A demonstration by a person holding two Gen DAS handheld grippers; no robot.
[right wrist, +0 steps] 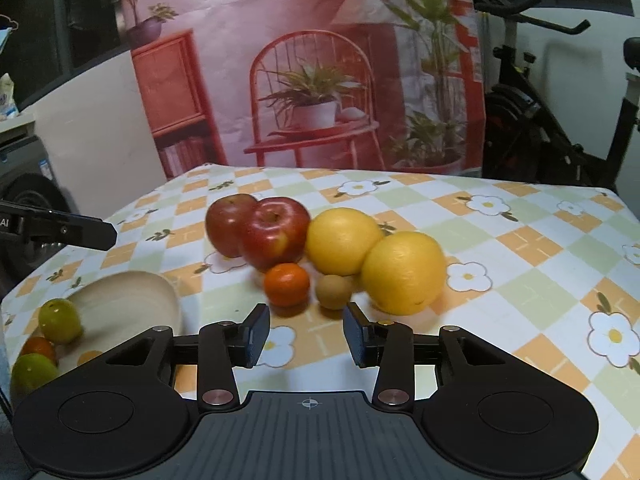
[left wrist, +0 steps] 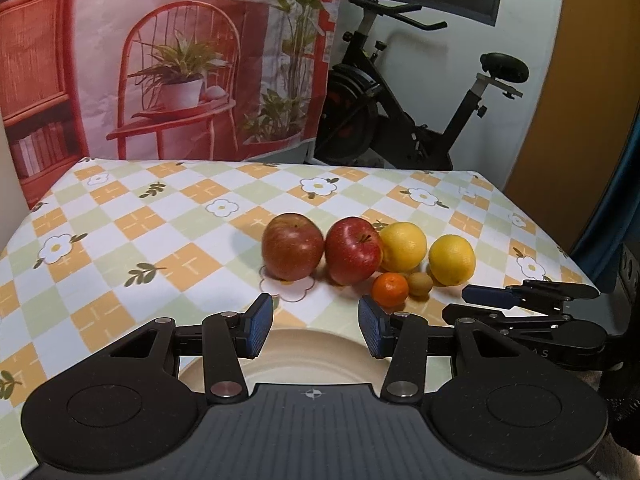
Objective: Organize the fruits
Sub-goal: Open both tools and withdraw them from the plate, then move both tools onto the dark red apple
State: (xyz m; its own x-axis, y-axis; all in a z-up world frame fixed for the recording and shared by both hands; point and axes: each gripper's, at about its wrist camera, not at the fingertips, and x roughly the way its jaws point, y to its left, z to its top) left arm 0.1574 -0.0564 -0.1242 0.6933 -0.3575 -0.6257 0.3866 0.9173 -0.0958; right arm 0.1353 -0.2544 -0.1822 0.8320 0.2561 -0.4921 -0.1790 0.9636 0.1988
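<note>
the table point(left wrist: 120, 240) wears a checked cloth of orange, green and white squares with daisies. near its front edge lies a cream plate point(right wrist: 132, 296); in the right wrist view a green fruit point(right wrist: 60, 320) sits at its left rim, with a second green fruit point(right wrist: 32, 372) and a small orange one point(right wrist: 38, 348) just beside it at the cloth's corner. mid-table, two red apples point(left wrist: 292, 246) touch side by side, two big yellow citrus point(left wrist: 402, 246) sit to their right, and in front of them rest a small mandarin point(left wrist: 390, 289) and a smaller brownish round fruit point(left wrist: 420, 283). the left gripper point(left wrist: 316, 326) hangs over the plate's far rim, jaws partly apart with nothing between the blue pads. the right gripper point(right wrist: 306, 334) faces the mandarin and brown fruit, jaws partly apart and empty, touching no fruit.
</note>
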